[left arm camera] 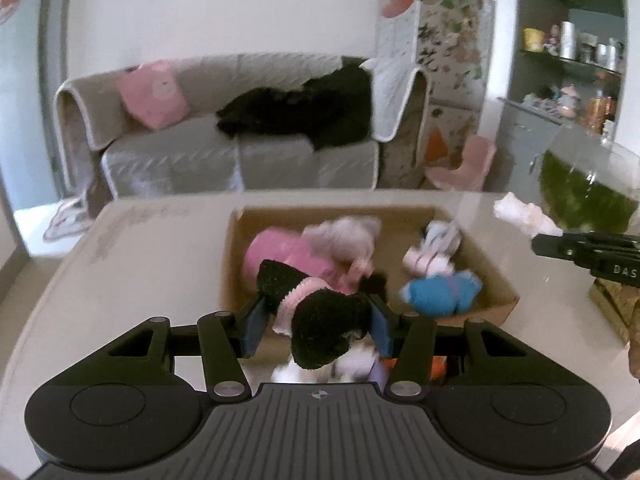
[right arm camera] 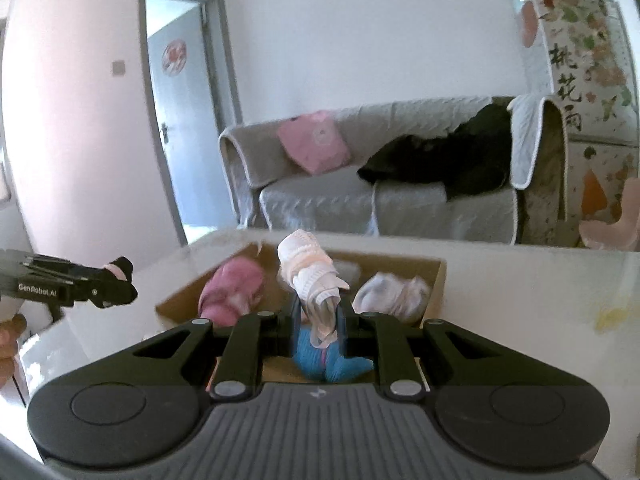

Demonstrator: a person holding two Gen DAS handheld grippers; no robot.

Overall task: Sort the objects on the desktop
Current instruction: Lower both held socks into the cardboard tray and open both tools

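In the left wrist view, a black sock with pink trim [left arm camera: 320, 320] is clamped in the left tongs [left arm camera: 318, 326] above the cardboard box [left arm camera: 496, 304] on the desk [left arm camera: 152, 264]. In the right wrist view, a white sock [right arm camera: 310, 276] is pinched tight in the right tongs [right arm camera: 318, 320] over that box.

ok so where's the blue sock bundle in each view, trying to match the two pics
Left wrist view: the blue sock bundle lies in the cardboard box, right of centre, near its front right corner, beyond the left gripper with its black sock.
Right wrist view: it sits low at centre, partly hidden behind the right gripper and the white sock it holds.
Shared landmark: the pink cushion on the grey sofa.
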